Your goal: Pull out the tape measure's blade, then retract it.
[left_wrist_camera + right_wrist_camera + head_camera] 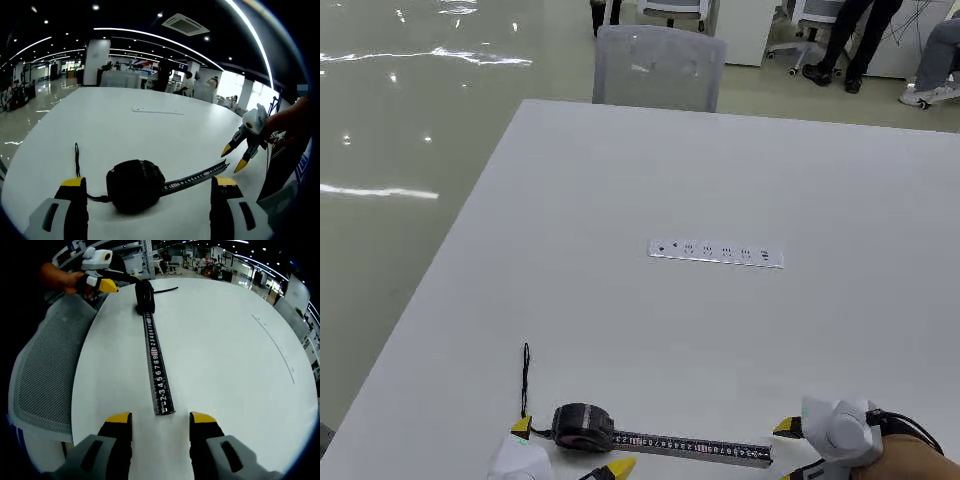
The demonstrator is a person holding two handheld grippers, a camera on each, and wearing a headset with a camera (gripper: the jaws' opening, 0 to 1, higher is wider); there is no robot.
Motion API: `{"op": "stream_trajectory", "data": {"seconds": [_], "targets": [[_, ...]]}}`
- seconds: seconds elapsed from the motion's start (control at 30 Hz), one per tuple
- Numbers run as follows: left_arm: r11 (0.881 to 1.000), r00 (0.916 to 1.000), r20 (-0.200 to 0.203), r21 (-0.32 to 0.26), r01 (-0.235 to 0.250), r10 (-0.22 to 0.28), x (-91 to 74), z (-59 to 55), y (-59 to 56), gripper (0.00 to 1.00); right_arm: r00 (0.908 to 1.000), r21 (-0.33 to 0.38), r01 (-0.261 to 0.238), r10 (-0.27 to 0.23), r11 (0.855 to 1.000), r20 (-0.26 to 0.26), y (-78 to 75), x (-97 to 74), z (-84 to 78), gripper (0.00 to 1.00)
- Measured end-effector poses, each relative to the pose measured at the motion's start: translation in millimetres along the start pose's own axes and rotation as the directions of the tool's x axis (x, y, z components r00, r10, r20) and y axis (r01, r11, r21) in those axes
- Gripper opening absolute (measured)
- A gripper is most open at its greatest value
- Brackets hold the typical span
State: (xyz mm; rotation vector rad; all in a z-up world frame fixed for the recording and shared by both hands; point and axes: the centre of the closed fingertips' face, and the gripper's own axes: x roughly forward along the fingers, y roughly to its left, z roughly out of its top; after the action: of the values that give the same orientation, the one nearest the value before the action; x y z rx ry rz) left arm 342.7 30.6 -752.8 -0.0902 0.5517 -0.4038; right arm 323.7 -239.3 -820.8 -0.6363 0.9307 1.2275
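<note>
- Black and rounded, the tape measure's case point(583, 427) lies on a white table point(720, 170), close to the near edge and toward the person's left in the head view.
- The blade point(695, 448) is out of the case and lies flat on the tabletop. It is a dark strip with pale numerals.
- The blade's long axis runs along the table's near edge, from the case on the left to the free tip on the right.
- A thin black wrist strap point(525, 378) trails from the case's left end and runs straight away from the person across the table.
- The left gripper point(150, 182) has its yellow-tipped jaws spread wide, one on each side of the case. The case sits in the gap between them, and in the left gripper view neither jaw presses on it.
- The right gripper point(161, 417) also has its jaws wide apart. The blade's tip lies on the table just ahead of the gap between them — not gripped.
- In the right gripper view the blade points straight away from that gripper toward the case, and the numerals count upward from the tip.
- A flat white socket strip point(716, 253) sits flush in the middle of the table, well apart from the tape measure.
- A grey mesh chair point(658, 65) stands at the table's far edge, with a glossy pale floor point(400, 120) beside and beyond it.
</note>
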Motion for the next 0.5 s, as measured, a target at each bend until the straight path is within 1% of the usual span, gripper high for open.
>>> {"op": "stream_trajectory", "data": {"seconds": [0.23,0.3,0.33,0.43,0.5], "targets": [[1.000,1.0000,-0.006,-0.002,-0.002,0.002,3.2,-1.2,-2.6,1.00,0.9997,0.006,-0.013,0.013,1.000,-0.020,-4.7,5.9,0.3,0.37],[1.000,1.0000,-0.007,-0.014,-0.006,0.006,4.5,-1.7,-2.2,1.00,0.9996,0.009,-0.016,0.017,1.000,-0.023,-4.2,7.7,0.5,0.35],[1.000,1.0000,-0.006,-0.016,-0.007,0.007,5.2,-1.7,-2.0,1.00,0.9998,-0.007,-0.012,0.012,1.000,-0.014,-6.3,8.0,2.0,0.32],[1.000,0.9999,-0.006,-0.017,-0.008,0.008,5.4,-1.8,-1.8,1.00,0.9998,0.004,-0.007,0.008,1.000,-0.018,-7.0,8.2,0.9,0.23],[1.000,0.9999,-0.007,-0.022,-0.014,0.014,6.1,-2.6,-0.7,1.00,0.9998,0.010,-0.004,0.004,1.000,-0.020,-8.6,8.4,0.5,0.21]]}}
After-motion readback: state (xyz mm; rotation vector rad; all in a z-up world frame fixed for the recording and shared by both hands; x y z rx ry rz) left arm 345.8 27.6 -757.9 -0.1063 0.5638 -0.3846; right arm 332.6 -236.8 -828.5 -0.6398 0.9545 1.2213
